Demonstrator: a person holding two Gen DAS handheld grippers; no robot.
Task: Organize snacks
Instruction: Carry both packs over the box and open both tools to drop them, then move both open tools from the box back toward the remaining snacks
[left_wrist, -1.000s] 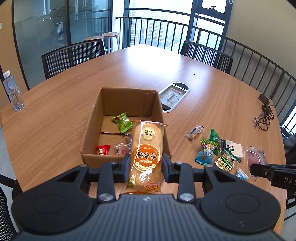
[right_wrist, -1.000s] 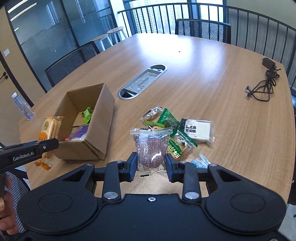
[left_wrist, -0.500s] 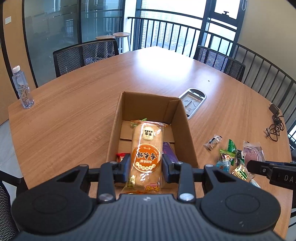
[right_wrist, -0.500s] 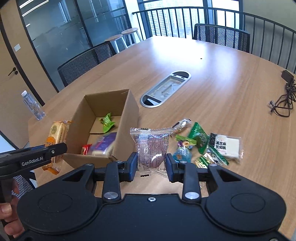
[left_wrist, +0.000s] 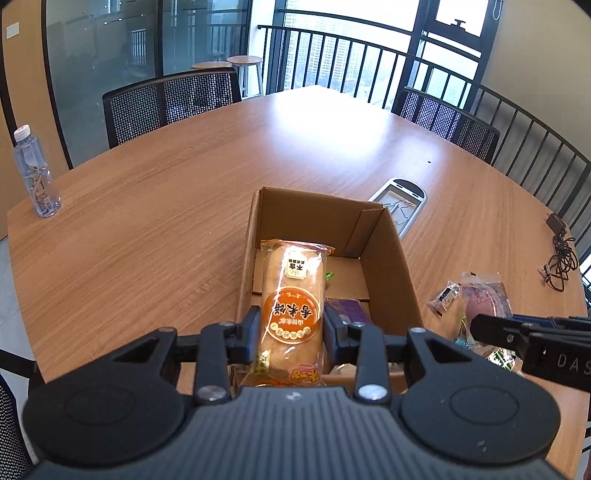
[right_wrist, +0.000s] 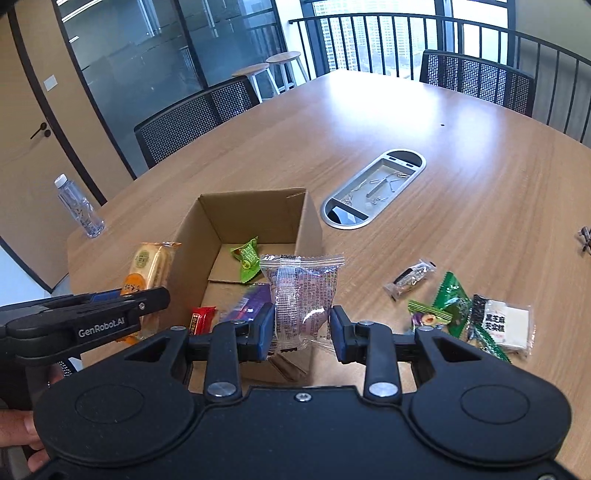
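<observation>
Two hand-held grippers are working over one cardboard box (right_wrist: 243, 236), the landmark here, which is standing open on the wooden table (left_wrist: 147, 221). Left hand-held gripper (left_wrist: 291, 328) is clamping an orange-labelled cake packet (left_wrist: 293, 295) above the box's near-left corner. Right hand-held gripper (right_wrist: 303, 328) is pinching a clear purple-printed snack packet (right_wrist: 301, 295) over the box's near-right edge. Inside the box are lying a green candy (right_wrist: 246, 258), a red wrapper (right_wrist: 201, 319) and a purple packet (right_wrist: 247, 301). Right of the box — on bare table — loose snacks are lying scattered: a white sesame bar (right_wrist: 504, 323), green wrappers (right_wrist: 448, 295) and a small clear packet (right_wrist: 410, 277). Well left of the box a water bottle (right_wrist: 79, 206) is standing upright.
</observation>
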